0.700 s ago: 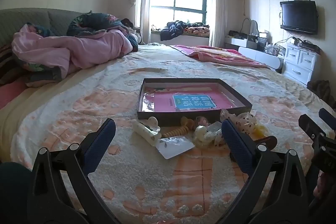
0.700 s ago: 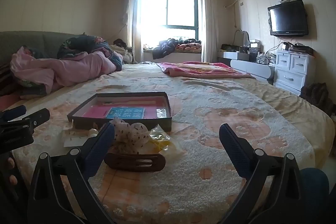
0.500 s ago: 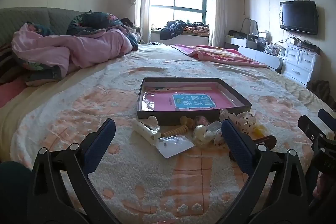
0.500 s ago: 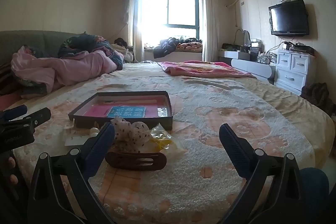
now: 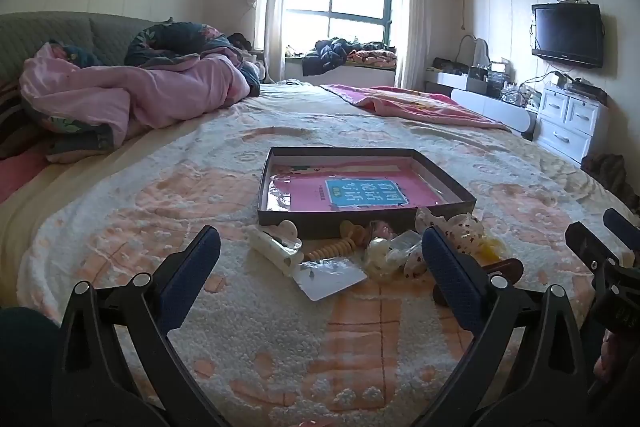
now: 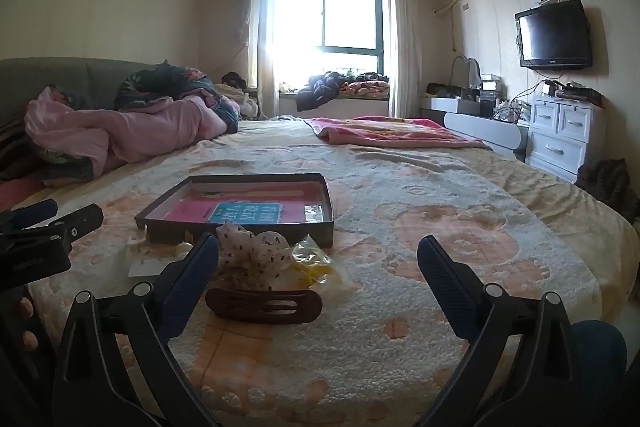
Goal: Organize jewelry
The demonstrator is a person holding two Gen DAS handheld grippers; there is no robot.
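The left gripper hangs low over the bed, its jaws spread wide with nothing between them. Just beyond the jaws, on the bedspread, lies a loose row of jewelry and hair pieces: a cream hair clip at the left, a beaded orange spiral band right of it, a flat clear packet nearest the camera, and a spotted cloth scrunchie at the right, partly hidden behind the right-hand finger. None of these touches the jaws. Directly behind the row, touching or almost touching it, sits a shallow dark tray with a pink sheet and a blue label inside.

The right gripper is also wide open and holds nothing. A dark brown barrette lies flat on the bedspread between its jaws, closer to the left-hand finger and apart from both. Just beyond the barrette sit the spotted scrunchie and a crumpled clear bag with something yellow, both against the near wall of the tray. The left gripper's fingers show at the left edge of the right wrist view, near the tray's left corner.

A heap of pink bedding lies far left on the bed.
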